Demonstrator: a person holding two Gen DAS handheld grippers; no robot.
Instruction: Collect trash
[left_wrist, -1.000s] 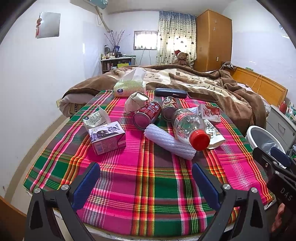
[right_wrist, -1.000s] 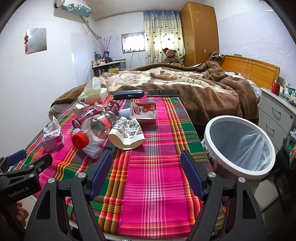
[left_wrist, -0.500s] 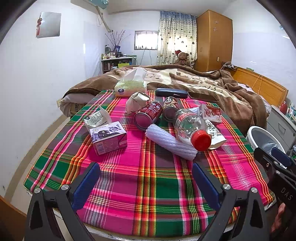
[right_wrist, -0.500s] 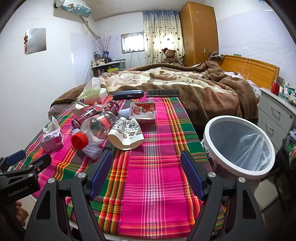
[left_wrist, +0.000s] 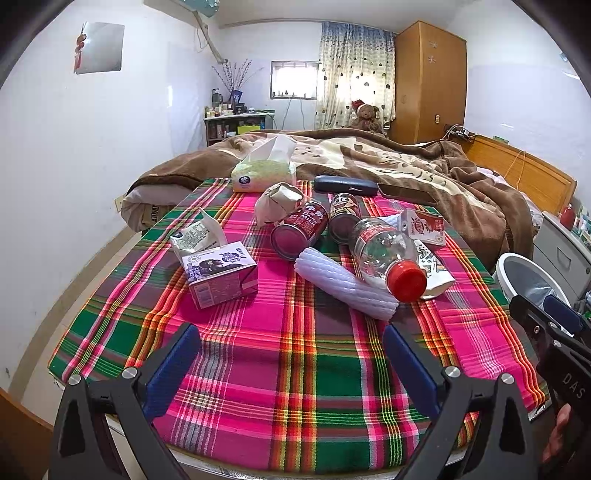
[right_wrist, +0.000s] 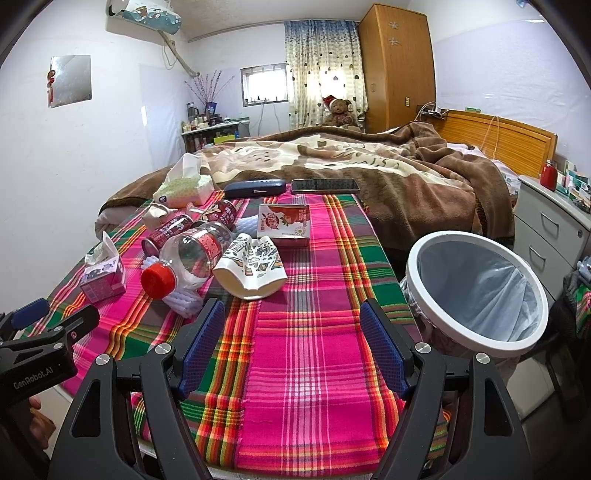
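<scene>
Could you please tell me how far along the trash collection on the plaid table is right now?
Nothing looks done: the bin liner appears empty. Nothing is in hand: the left hand-held gripper and right hand-held gripper are open and empty. Left to collect: bottle, two cans, cartons, crushed cup.

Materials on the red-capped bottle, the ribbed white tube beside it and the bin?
Clear red-capped bottle: glossy transparent plastic, judging by see-through walls and highlights. Ribbed white tube: probably matte, slightly translucent soft plastic or foam; unclear. White-rimmed round bin: smooth matte rim, likely plastic, lined with a thin crinkled translucent bag.
</scene>
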